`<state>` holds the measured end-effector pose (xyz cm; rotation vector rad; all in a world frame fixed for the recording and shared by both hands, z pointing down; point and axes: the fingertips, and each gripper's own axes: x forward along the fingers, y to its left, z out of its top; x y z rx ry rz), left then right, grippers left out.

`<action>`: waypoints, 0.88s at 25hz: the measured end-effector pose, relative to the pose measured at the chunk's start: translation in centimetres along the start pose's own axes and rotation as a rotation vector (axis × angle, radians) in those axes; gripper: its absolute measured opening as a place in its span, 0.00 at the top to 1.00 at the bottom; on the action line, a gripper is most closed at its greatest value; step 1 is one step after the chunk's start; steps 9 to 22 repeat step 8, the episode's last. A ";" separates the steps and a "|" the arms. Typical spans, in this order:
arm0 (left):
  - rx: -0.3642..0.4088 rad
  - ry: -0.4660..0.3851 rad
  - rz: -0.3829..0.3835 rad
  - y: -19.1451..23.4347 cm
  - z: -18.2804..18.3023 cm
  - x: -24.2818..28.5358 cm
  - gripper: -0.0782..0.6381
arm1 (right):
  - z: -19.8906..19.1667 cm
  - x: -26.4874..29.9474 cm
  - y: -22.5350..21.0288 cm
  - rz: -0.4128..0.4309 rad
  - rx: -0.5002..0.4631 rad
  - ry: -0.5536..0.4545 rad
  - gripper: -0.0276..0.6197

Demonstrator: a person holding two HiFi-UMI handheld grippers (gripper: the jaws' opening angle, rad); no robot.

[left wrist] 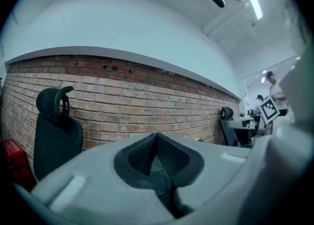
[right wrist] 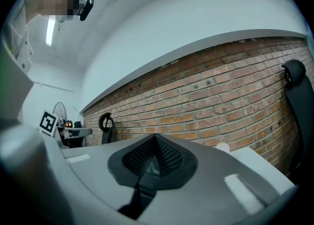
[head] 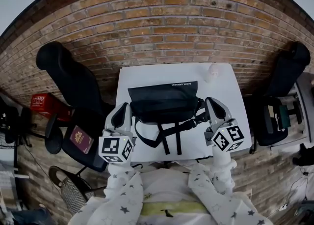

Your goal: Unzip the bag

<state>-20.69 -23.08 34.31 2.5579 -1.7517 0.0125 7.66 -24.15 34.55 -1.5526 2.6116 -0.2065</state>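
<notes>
A black bag (head: 164, 102) lies across the middle of the white table (head: 223, 84), its straps (head: 169, 135) trailing toward the front edge. My left gripper (head: 128, 111) is at the bag's left end. Its pads meet, with dark creased bag material (left wrist: 163, 171) pinched low between them. My right gripper (head: 207, 105) is at the bag's right end, near the strap buckle. In the right gripper view the right gripper (right wrist: 156, 140) has its pads closed on a thin dark piece of the bag (right wrist: 142, 182). Which part of the bag that is stays hidden.
A small white object (head: 212, 71) stands at the table's far right corner. A brick wall (head: 162, 27) runs behind the table. Black office chairs stand to the left (head: 64, 71) and right (head: 289, 67). A red box (head: 44, 103) sits on the floor at the left, and a maroon booklet (head: 81, 139) lies on the left chair's seat.
</notes>
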 end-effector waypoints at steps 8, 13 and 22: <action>0.013 0.006 -0.017 -0.6 -0.2 0.2 0.89 | -0.5 0.0 0.0 0.017 -0.014 0.013 0.95; 0.013 0.006 -0.017 -0.6 -0.2 0.2 0.89 | -0.5 0.0 0.0 0.017 -0.014 0.013 0.95; 0.013 0.006 -0.017 -0.6 -0.2 0.2 0.89 | -0.5 0.0 0.0 0.017 -0.014 0.013 0.95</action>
